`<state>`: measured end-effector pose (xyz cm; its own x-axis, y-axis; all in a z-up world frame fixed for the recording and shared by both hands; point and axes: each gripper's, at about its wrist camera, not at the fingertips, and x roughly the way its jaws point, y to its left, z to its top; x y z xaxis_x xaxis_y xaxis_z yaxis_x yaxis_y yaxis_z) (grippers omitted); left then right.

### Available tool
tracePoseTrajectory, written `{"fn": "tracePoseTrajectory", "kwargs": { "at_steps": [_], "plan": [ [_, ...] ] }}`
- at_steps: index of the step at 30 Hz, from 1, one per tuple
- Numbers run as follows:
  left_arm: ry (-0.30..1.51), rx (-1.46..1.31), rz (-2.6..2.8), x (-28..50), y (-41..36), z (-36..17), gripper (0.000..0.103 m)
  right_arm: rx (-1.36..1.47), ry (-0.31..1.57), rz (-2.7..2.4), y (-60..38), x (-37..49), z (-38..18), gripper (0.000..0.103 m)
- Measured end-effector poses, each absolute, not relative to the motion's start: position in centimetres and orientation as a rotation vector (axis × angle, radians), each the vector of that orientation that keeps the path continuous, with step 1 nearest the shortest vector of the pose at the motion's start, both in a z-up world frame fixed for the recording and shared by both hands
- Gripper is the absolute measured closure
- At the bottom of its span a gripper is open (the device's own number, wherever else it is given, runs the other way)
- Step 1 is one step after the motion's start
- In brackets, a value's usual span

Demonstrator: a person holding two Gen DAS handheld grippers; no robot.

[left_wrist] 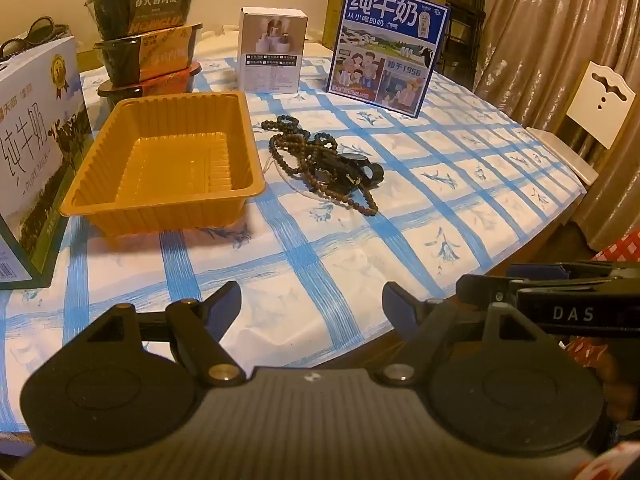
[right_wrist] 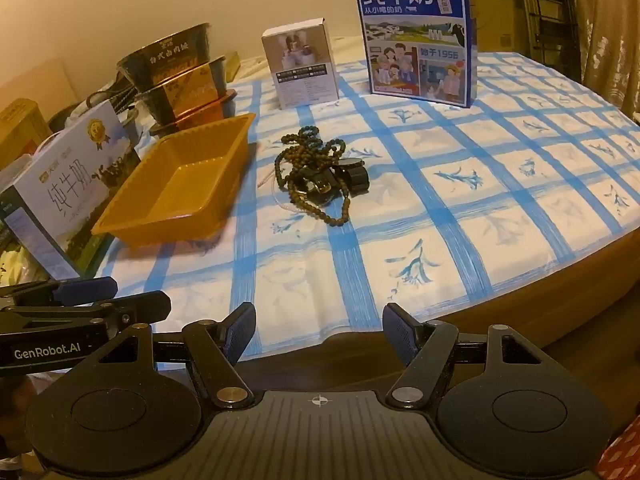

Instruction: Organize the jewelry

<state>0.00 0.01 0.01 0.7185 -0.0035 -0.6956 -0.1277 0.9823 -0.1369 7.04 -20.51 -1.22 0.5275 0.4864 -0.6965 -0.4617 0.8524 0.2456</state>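
Blue-checked desk (left_wrist: pixel 360 240): both tongs, left (left_wrist: pixel 312 308) and right (right_wrist: pixel 319 326), spread and empty, must first reach the tangled beads (left_wrist: pixel 320 160) beside the orange tray (left_wrist: pixel 168 160)

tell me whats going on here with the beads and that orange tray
A person holds two handheld grippers at the near edge of the table, and neither touches anything yet. The left gripper and right gripper are both open and empty. A tangled pile of bead strings with a black watch lies on the tablecloth beside the empty orange tray.
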Motion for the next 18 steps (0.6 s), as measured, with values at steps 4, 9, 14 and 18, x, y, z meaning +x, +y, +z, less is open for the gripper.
{"fn": "tracePoseTrajectory", "kwargs": {
  "at_steps": [4,9,14,18],
  "plan": [
    [0.766,-0.18,0.07,-0.02,0.03,0.01,0.027,0.034,0.84,0.567,-20.53,7.02,-1.22,0.033],
    [0.769,-0.181,0.069,0.01,0.01,0.01,0.027,0.033,0.84,0.566,-20.51,7.03,-1.22,0.033],
    [0.766,-0.18,0.068,-0.01,0.02,0.04,0.027,0.033,0.839,0.566,-20.47,7.04,-1.24,0.033],
    [0.767,-0.181,0.07,0.0,0.0,0.01,0.027,0.032,0.839,0.568,-20.44,7.06,-1.23,0.033]
  ]
}}
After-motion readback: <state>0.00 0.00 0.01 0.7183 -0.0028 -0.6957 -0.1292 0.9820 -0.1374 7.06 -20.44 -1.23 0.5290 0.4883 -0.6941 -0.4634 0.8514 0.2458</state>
